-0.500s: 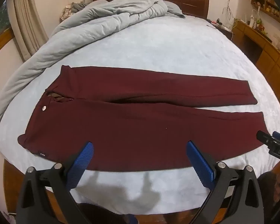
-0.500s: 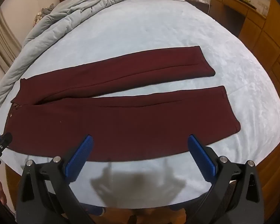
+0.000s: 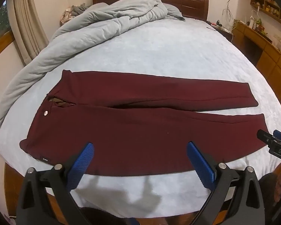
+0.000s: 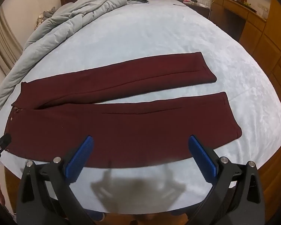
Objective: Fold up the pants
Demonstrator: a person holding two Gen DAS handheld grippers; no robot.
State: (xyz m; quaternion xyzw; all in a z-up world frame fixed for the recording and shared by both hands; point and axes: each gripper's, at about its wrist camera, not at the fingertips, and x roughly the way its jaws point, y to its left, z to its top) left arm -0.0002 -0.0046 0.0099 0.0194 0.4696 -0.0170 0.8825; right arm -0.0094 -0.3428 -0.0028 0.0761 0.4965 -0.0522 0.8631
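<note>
**Pants laid flat, no fold made yet**

Here we are at the near edge of the bed, and the maroon pants lie spread full length across the sheet, waistband to the left, both legs running right with a thin gap between them. Not a single fold in sight. The left gripper hangs above the near leg close to the waist end, jaws wide, nothing between them. The right gripper hovers over the near leg toward the cuff, equally wide and empty. By my reading, everything remains: leg onto leg first, then folding the length.
</note>
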